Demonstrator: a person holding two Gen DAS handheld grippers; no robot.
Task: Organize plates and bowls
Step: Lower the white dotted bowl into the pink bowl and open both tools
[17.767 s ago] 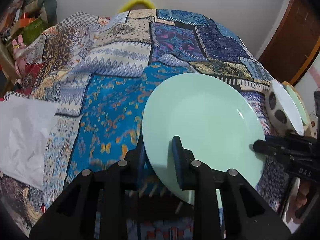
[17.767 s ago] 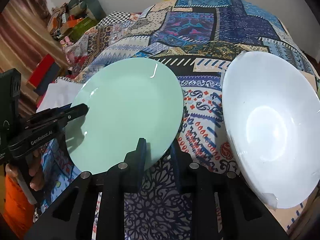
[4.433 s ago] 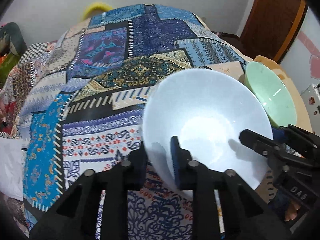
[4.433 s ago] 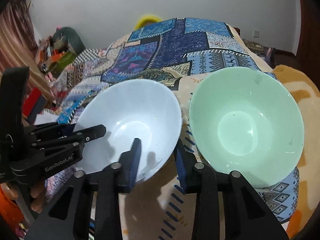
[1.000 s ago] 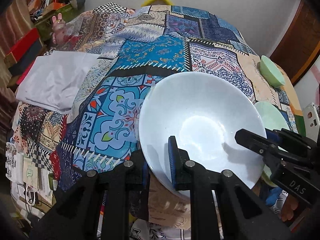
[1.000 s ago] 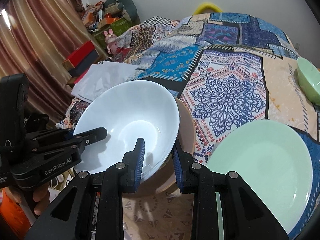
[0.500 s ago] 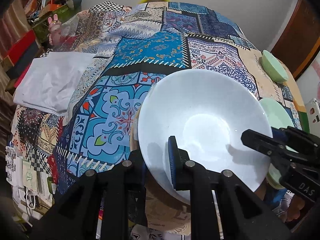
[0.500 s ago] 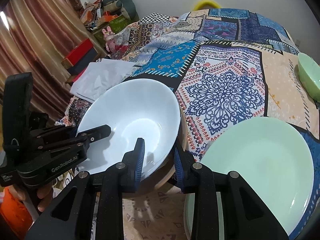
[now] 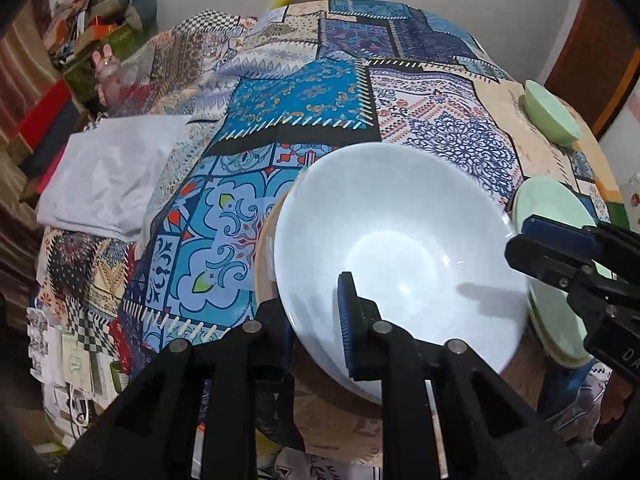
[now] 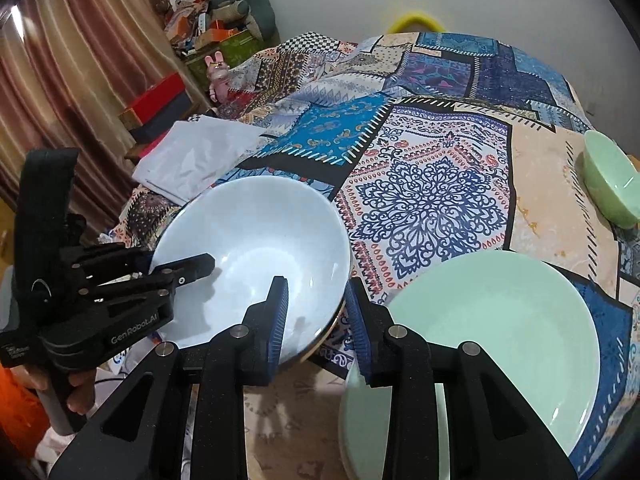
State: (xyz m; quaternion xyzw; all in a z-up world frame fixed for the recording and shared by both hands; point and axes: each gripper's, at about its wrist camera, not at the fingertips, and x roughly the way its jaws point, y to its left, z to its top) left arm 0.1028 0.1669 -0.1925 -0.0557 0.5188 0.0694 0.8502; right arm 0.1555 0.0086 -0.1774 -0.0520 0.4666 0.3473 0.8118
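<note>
At the near edge of the patchwork bedspread (image 10: 432, 196) we hold the white bowl (image 10: 252, 256) between both tools. Our left gripper (image 9: 316, 316) pinches its near rim, jaws nearly together, one pad inside and one under the wall. Our right gripper (image 10: 316, 312) straddles the opposite rim with narrow jaws; whether its pads press the rim we cannot tell. The bowl is empty and sits over a beige round thing (image 9: 264, 248) whose edge shows just beneath it. Just beside the bowl lies the empty pale green plate (image 10: 500, 344), and farther across the spread stands an empty green bowl (image 10: 610, 184). Beyond the bowl lies a folded white cloth (image 10: 196, 156), then brown curtains (image 10: 80, 60), clutter and a grey wall.
</note>
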